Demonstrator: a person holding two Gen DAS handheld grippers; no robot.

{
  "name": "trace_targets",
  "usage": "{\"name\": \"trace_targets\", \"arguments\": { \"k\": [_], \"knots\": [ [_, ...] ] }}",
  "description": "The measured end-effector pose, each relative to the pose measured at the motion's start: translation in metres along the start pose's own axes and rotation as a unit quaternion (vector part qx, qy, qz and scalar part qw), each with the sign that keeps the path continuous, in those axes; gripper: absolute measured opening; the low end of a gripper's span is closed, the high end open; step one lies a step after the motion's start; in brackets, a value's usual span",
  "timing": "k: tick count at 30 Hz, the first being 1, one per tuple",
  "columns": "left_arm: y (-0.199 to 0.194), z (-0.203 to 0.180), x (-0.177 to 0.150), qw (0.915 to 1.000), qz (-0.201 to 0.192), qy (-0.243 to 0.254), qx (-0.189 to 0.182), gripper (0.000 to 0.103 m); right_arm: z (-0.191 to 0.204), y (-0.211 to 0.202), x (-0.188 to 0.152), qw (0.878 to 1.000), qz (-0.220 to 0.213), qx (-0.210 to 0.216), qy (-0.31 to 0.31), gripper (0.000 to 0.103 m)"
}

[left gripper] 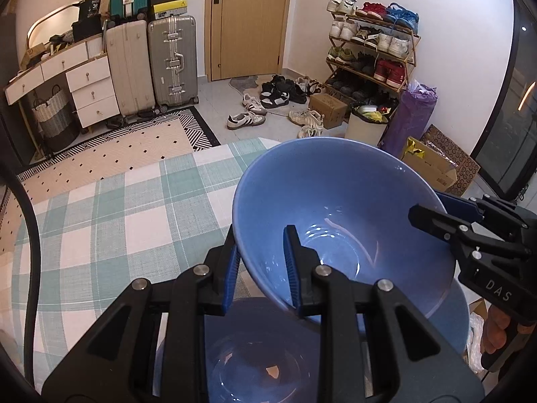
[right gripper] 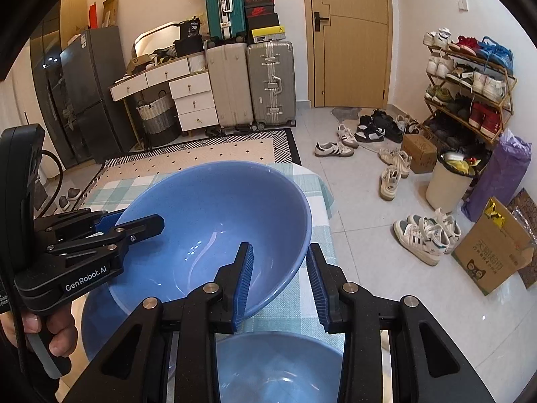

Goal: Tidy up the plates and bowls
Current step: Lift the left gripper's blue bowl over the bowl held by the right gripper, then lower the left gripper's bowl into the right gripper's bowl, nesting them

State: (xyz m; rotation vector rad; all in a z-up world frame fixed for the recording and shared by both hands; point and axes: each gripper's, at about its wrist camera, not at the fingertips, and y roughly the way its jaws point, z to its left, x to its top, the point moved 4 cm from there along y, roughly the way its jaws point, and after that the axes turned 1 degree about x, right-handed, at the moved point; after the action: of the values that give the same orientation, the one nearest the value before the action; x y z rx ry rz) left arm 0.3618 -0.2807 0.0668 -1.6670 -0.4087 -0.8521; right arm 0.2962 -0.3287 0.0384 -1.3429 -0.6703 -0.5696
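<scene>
Blue bowl (left gripper: 335, 201) tilted, mouth facing cameras, left claw (left gripper: 260, 265) and right claw (right gripper: 280, 285) each clamping its rim

Both wrist views close, angled down, sharing blue bowl (left gripper: 335, 194).

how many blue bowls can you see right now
2. One glossy blue ceramic bowl is held tilted in the air, its rim pinched by the left gripper and the right gripper. A second blue bowl sits below on the checked tablecloth. Others may be hidden.
</scene>
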Motion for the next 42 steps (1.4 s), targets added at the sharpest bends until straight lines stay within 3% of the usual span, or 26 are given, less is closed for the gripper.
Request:
{"name": "trace_targets", "arguments": {
  "k": [25, 42],
  "knots": [
    [-0.120, 0.013, -0.006, 0.9982, -0.052, -0.022, 0.022, 0.022, 0.063, -0.050, 0.012, 0.998, -0.047, 0.018, -0.040, 0.034],
    [-0.180, 0.017, -0.023, 0.9966, -0.068, -0.033, 0.031, 0.022, 0.087, -0.068, -0.001, 0.996, -0.059, 0.040, -0.051, 0.034]
  ]
}}
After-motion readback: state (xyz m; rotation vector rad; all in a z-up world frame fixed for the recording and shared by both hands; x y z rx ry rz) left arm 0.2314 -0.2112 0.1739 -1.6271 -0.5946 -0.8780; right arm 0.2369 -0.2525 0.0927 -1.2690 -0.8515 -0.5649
